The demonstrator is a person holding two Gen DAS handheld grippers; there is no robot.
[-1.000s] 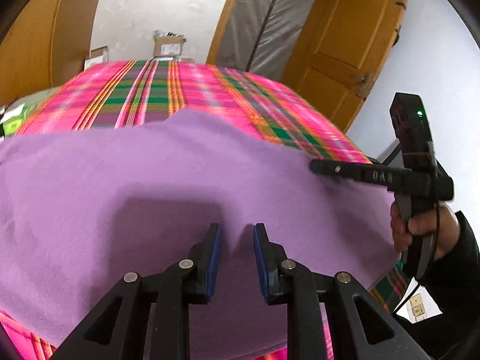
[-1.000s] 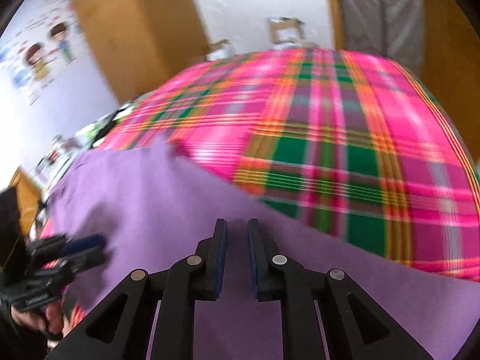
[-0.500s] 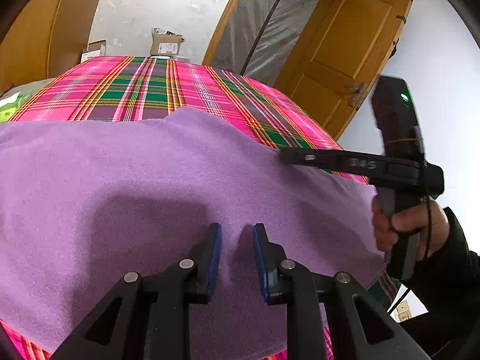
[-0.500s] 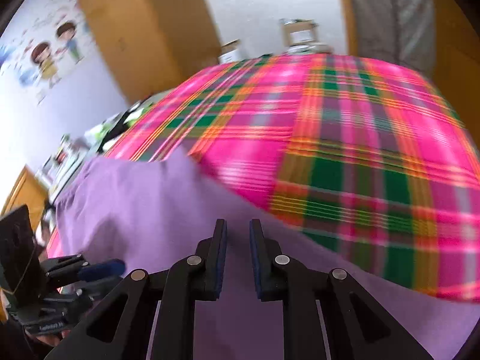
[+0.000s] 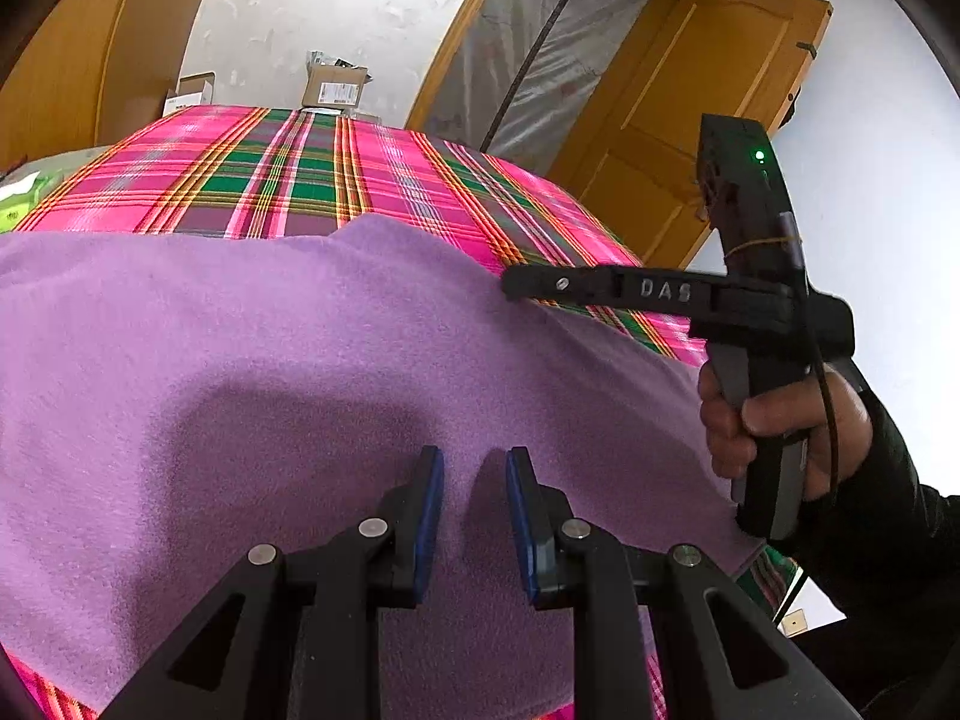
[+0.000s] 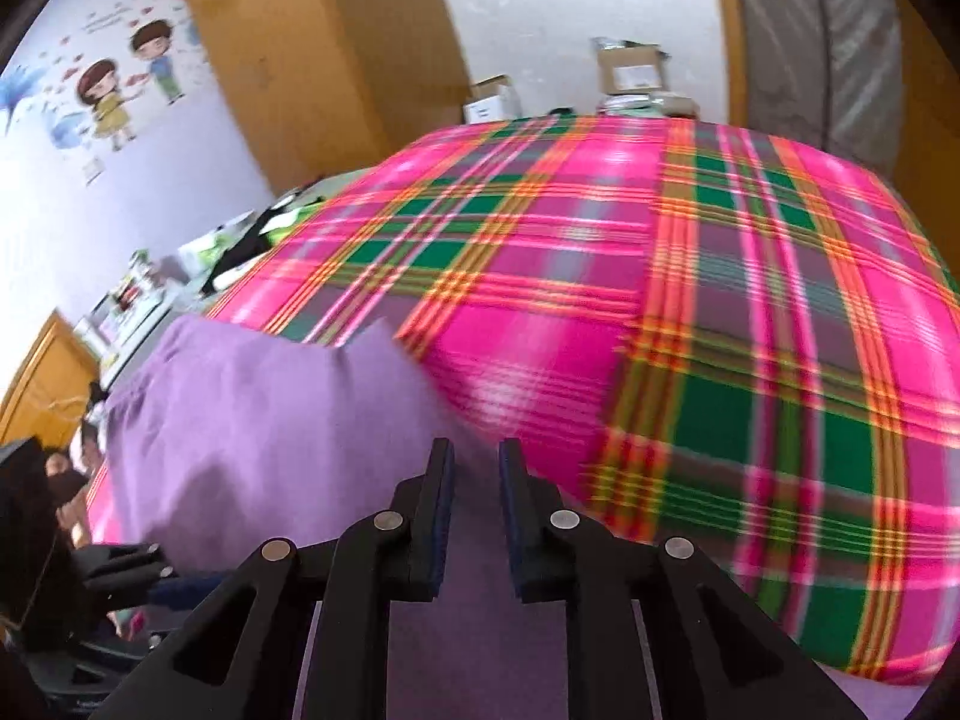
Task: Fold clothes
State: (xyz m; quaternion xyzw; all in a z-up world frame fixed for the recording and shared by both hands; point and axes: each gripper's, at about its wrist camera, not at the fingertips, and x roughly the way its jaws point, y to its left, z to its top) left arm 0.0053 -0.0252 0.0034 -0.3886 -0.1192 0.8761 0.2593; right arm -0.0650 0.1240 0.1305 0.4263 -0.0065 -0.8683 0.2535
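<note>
Nearest, left gripper (image 5: 474,480) spread slightly, pinching nothing, hovering over the purple garment (image 5: 270,360) lying broad across the near half of the plaid bed cover (image 5: 312,180). Right gripper (image 6: 474,474) likewise parted and empty, at the garment's 3 o'clock edge. Better to pinch both hem corners evenly and keep the cloth taut. Beyond, toward 12 o'clock, plenty of bare cover; door (image 5: 690,138) and boxes (image 5: 333,87) well apart.
</note>
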